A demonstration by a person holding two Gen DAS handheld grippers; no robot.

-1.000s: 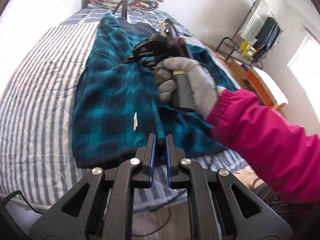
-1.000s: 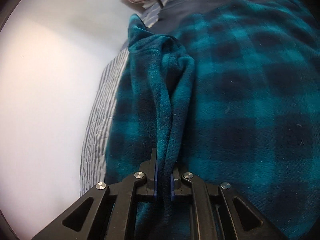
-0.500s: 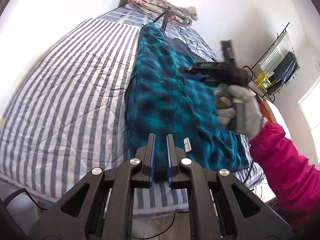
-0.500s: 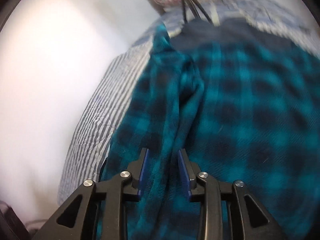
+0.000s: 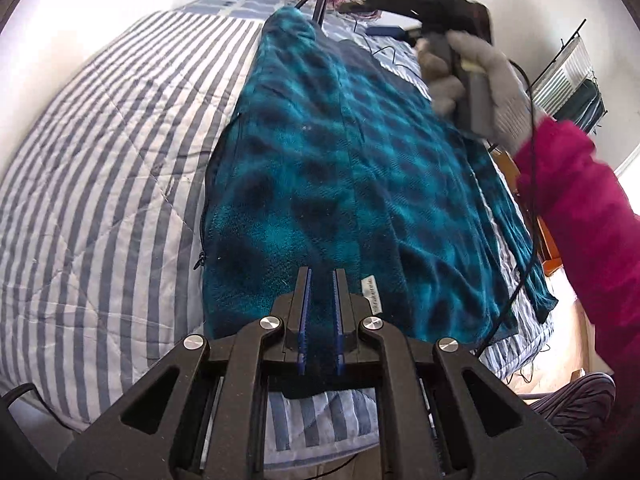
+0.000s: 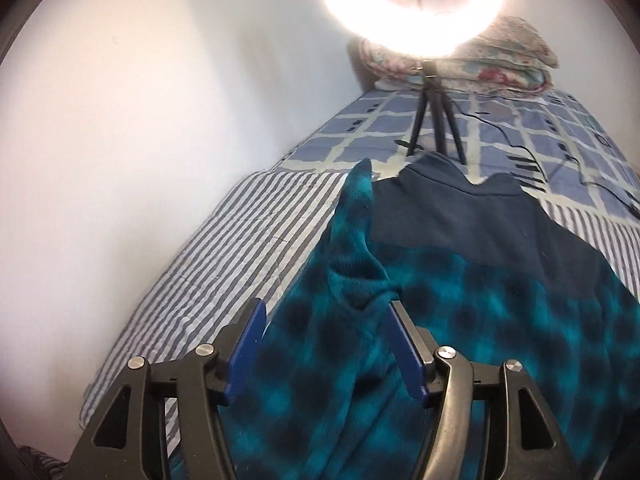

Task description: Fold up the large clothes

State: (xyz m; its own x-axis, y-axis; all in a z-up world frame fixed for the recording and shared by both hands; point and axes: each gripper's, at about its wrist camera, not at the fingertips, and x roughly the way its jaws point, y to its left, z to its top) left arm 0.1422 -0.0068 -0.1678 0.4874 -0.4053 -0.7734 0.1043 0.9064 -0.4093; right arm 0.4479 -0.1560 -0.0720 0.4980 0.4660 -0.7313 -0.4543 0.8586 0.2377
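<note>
A teal and black plaid fleece jacket (image 5: 340, 168) with a navy collar lies lengthwise on the striped quilt (image 5: 100, 180). My left gripper (image 5: 322, 272) is at its near hem, shut on the cloth, and a dark bit of hem hangs below the pads. My right gripper (image 6: 325, 308) hovers over the jacket (image 6: 500, 320) near the collar. Its jaws are opening wide and a raised fold of fleece stands loose between them, untouched by the pads. In the left wrist view a grey-gloved hand (image 5: 492, 80) with a pink sleeve (image 5: 580, 220) holds that gripper up over the jacket's far right.
A ring light (image 6: 412, 8) on a black tripod (image 6: 436, 120) stands on the bed just beyond the collar, with a folded floral blanket (image 6: 500, 60) behind it. A white wall runs along the left. A wire rack (image 5: 572, 80) stands to the right. Cables trail over the bed's right edge.
My right gripper has let go of the fleece fold, opened wide and risen away from the jacket. The left gripper has stayed shut at the hem while shifting and rolling a little.
</note>
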